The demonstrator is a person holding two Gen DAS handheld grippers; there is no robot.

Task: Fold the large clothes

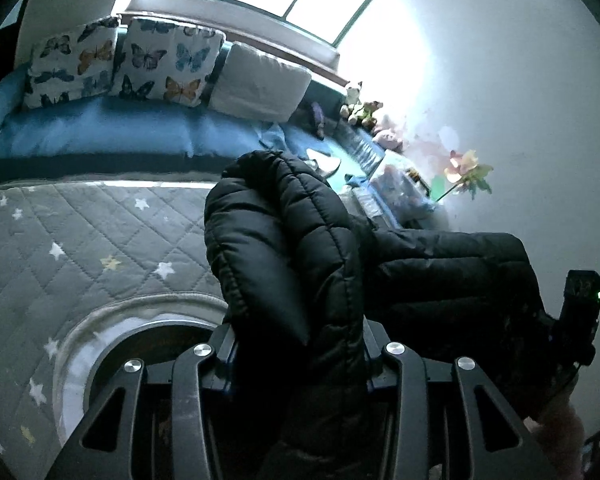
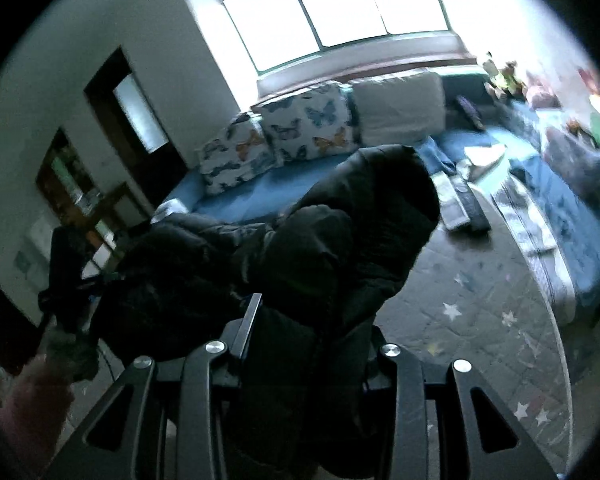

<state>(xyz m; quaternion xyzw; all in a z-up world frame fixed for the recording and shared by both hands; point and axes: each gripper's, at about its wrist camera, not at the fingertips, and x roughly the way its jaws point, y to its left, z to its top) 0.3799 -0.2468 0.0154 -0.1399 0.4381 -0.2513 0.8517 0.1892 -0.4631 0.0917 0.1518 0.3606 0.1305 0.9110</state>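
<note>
Black puffer jacket (image 1: pixel 300 248) hangs in the air above the star-quilted mat (image 1: pixel 80 248), pinched by both grippers.
Left gripper (image 1: pixel 300 344) and right gripper (image 2: pixel 312 344) each clamp slippery padded fabric; a bunched fold could slide out and drop crookedly near the mat's edge.

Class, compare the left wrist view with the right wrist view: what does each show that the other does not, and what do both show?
Only the left wrist view shows the flowers by the wall and the right tool at the far end of the jacket. Only the right wrist view shows the dark doorway and the shelves beside it. Both show the black puffer jacket bunched between that view's own tool fingers, the butterfly cushions, the blue sofa, the star-patterned quilt and the bright window.
</note>
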